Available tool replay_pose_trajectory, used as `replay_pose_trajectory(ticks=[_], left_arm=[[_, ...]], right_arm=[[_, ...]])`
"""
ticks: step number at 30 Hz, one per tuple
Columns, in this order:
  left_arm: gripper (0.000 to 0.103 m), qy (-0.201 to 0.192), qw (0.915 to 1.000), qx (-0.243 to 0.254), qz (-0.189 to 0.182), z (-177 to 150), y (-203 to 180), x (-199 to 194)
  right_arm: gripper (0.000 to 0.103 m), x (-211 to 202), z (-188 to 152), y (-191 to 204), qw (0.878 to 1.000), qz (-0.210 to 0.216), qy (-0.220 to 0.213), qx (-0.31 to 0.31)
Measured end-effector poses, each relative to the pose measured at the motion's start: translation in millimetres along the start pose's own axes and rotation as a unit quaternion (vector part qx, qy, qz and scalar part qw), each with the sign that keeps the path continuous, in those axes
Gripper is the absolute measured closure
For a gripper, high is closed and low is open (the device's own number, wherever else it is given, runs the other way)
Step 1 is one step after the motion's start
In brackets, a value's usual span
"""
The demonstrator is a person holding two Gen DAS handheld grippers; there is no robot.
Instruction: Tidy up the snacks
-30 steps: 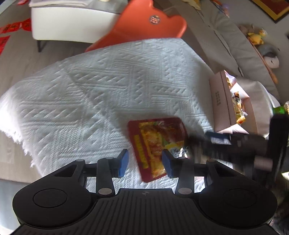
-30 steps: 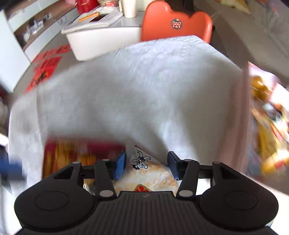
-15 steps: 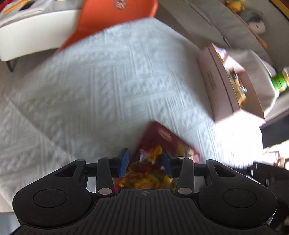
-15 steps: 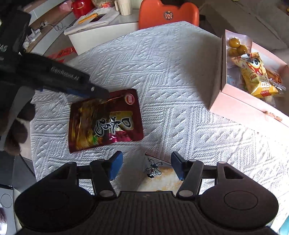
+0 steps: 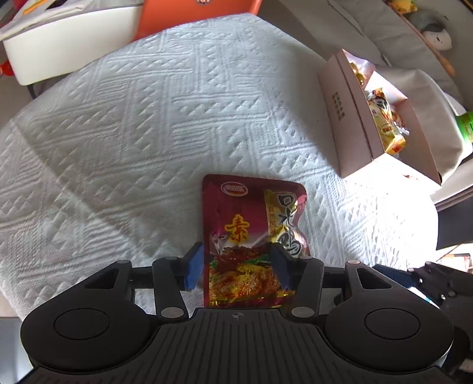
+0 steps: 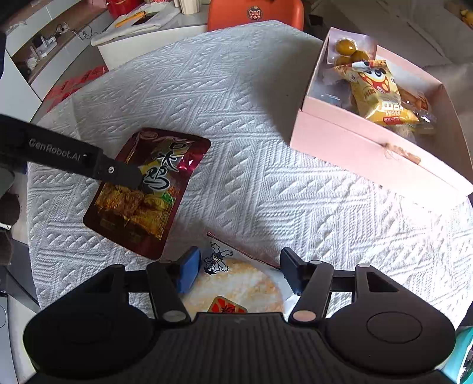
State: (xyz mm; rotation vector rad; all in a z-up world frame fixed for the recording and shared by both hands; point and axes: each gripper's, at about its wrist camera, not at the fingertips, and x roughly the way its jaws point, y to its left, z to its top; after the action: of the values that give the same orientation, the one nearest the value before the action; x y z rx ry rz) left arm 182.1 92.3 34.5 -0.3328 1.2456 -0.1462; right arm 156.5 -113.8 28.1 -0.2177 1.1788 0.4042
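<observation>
A dark red snack packet [image 5: 254, 224] lies flat on the white cloth between the blue pads of my left gripper [image 5: 236, 263]. Its jaws are opening and the pads do not press on the packet. In the right wrist view one left finger [image 6: 118, 174] lies across the same red packet [image 6: 142, 206]. My right gripper [image 6: 239, 267] hangs over a white rice-cracker packet [image 6: 236, 286] that lies between its slightly parted fingers. The pink box [image 6: 354, 147] stands open at the right and holds a yellow snack bag [image 6: 378, 97] and other snacks.
The white textured cloth [image 6: 266, 103] covers the table, whose edge drops away at the left and near side. An orange chair [image 6: 254, 14] and a white low table [image 5: 59, 44] stand beyond it. The pink box's wall [image 5: 346, 118] faces the left gripper. A green bottle [image 5: 465, 127] is behind the box.
The left gripper has come down over the red packet, which has turned on the cloth, and its jaws have widened. The right gripper's fingers have spread a little around the cracker packet.
</observation>
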Motion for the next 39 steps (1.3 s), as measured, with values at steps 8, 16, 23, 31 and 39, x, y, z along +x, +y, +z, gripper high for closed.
replay_pose_trajectory(ticks=[8, 16, 23, 31, 39], left_arm=[[0.013, 0.011, 0.9982, 0.035, 0.047, -3.4, -39.4, 18.3], [0.002, 0.009, 0.9926, 0.036, 0.116, -3.1, -66.2, 39.0], [0.007, 0.016, 0.9895, 0.032, 0.14, -3.9, -73.6, 41.3], [0.024, 0.017, 0.9942, -0.001, 0.107, -9.3, -71.4, 25.1], [0.027, 0.033, 0.9963, -0.008, 0.078, -33.2, -62.9, 11.7]], right_arm=[[0.035, -32.2, -22.0, -16.6, 0.999, 0.012, -0.03, 0.013], [0.033, -31.3, -61.4, -35.6, 0.999, 0.023, 0.009, 0.027], [0.023, -23.7, -67.2, -51.9, 0.998, 0.039, 0.012, 0.042], [0.023, -27.6, -59.2, -58.2, 0.996, 0.06, 0.018, 0.059], [0.023, -25.0, -55.3, -46.2, 0.993, 0.081, 0.037, 0.077]])
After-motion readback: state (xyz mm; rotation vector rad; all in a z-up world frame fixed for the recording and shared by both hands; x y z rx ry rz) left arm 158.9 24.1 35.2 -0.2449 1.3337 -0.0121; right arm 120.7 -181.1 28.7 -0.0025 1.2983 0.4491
